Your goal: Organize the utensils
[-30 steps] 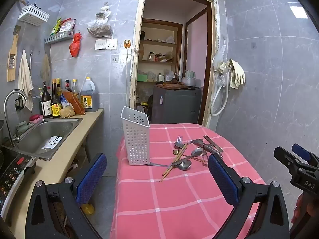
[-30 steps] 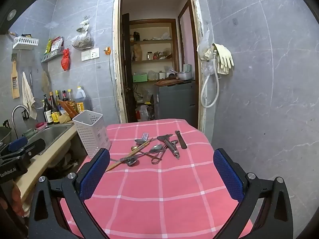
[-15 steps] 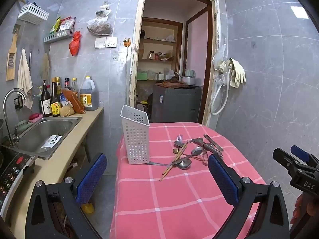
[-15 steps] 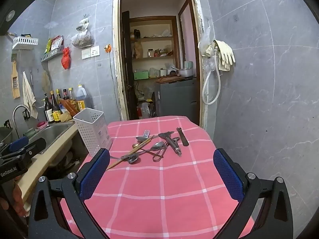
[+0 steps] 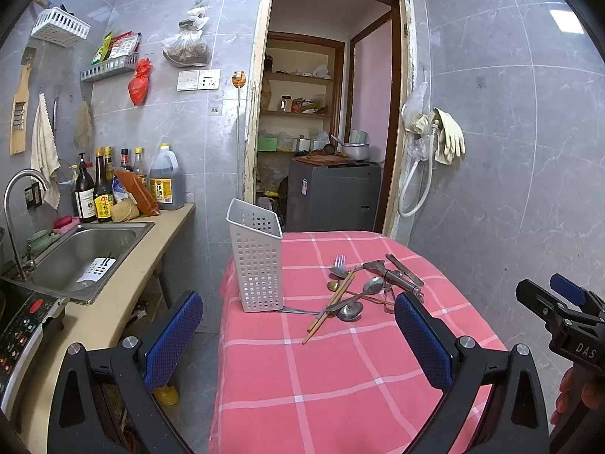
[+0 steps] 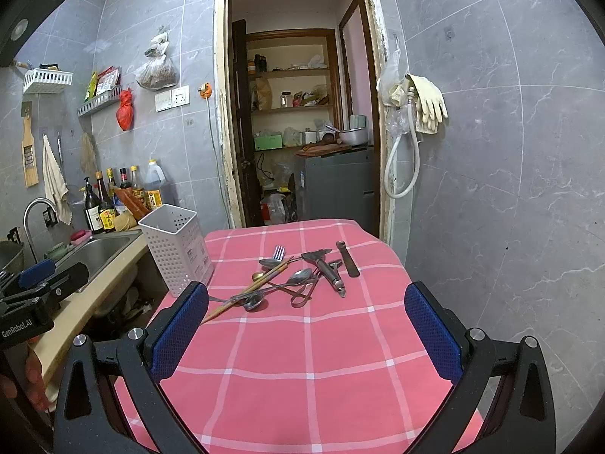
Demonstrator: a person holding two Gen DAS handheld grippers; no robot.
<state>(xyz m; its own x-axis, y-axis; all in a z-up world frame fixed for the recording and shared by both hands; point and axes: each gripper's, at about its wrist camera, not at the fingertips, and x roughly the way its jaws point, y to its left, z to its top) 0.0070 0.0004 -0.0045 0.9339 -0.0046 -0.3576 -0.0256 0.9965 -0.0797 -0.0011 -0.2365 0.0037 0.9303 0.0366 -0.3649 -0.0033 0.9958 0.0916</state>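
A pile of utensils (image 5: 363, 287) lies on the pink checked tablecloth (image 5: 340, 370): a fork, spoons, wooden chopsticks (image 5: 329, 310), a peeler and flat metal tools. The pile also shows in the right wrist view (image 6: 298, 280). A white perforated utensil holder (image 5: 259, 261) stands upright at the table's left edge, left of the pile; it shows in the right wrist view too (image 6: 177, 249). My left gripper (image 5: 298, 340) is open and empty, short of the pile. My right gripper (image 6: 306, 333) is open and empty, short of the pile.
A counter with a steel sink (image 5: 75, 257), a tap and several bottles (image 5: 98, 189) runs along the left. A stove panel (image 5: 19, 325) is at the near left. An open doorway (image 5: 325, 132) lies behind the table. A tiled wall (image 5: 510, 151) stands on the right.
Both grippers have moved slightly forward toward the table; the utensils and holder appear a little nearer. Nothing on the table has moved.
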